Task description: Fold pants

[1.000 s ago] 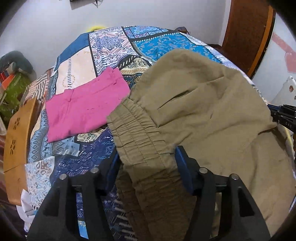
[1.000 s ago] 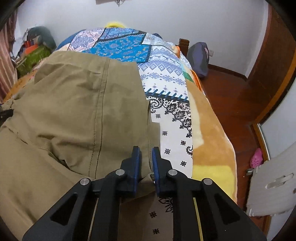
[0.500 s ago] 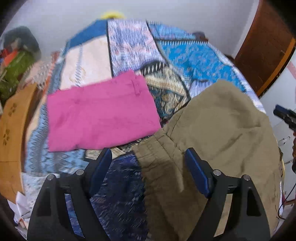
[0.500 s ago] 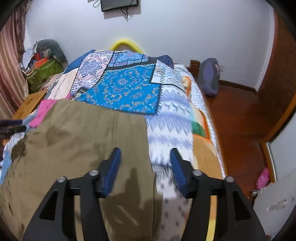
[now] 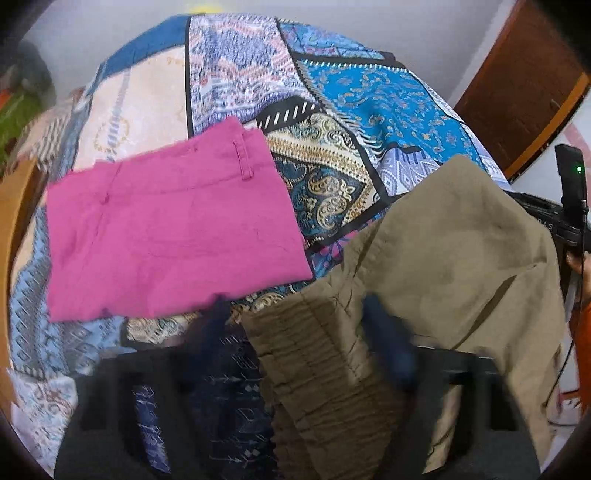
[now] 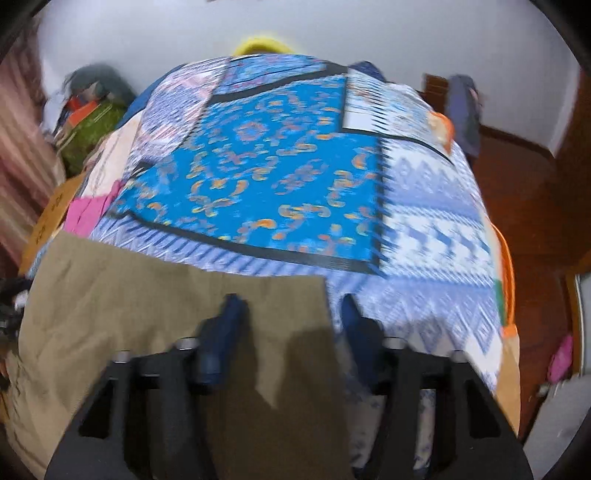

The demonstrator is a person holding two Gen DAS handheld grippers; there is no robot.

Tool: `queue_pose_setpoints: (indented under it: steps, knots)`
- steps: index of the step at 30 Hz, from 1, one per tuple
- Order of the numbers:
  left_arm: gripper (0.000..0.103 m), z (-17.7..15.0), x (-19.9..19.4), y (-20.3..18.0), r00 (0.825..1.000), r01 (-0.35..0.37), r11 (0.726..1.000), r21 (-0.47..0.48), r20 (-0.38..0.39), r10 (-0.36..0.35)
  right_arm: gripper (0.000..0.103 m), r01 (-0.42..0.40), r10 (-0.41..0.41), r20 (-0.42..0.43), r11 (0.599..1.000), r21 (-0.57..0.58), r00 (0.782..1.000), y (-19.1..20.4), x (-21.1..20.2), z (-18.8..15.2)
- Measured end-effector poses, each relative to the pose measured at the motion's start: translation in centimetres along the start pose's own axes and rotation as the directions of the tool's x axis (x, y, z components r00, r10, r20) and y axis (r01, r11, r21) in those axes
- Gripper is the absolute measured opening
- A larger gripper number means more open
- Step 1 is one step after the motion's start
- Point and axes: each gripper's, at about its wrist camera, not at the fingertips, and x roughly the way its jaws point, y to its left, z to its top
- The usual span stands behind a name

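Olive pants [image 5: 443, 258] lie on patchwork bedspread [image 6: 277, 166].

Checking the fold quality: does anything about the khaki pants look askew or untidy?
Yes. The khaki pants lie rumpled, their elastic waistband bunched and slanting, with a loose crease near one side. The pink pants beside them lie flat and square.

White wall [image 6: 369, 33], red-brown floor [image 6: 524, 192]
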Motion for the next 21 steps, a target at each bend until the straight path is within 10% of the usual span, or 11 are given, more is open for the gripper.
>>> queue_pose_setpoints:
  steps: [5,10,15,21]
  knots:
    - [0.021,0.4,-0.8,-2.3,0.999,-0.042,0.997,0.065,0.026,0.041,0.013,0.146,-0.142,0.046,0.985,-0.094,0.989,1.8,-0.7,-0.5]
    - [0.020,0.1,-2.6,-3.0,0.997,-0.072,0.985,0.157,0.039,0.066,0.003,0.240,-0.221,0.142,0.963,-0.127,0.965,2.0,-3.1,-0.9]
    - [0.073,0.1,-2.4,0.7,1.000,0.002,1.000,0.012,0.000,-0.002,0.003,0.238,-0.217,0.149,0.961,-0.141,0.965,1.2,-4.3,-0.8]
    - [0.072,0.1,0.8,1.3,0.995,0.072,0.996,-0.053,-0.066,-0.075,0.003,0.216,-0.201,0.134,0.969,-0.116,0.970,0.9,-3.2,-1.0]
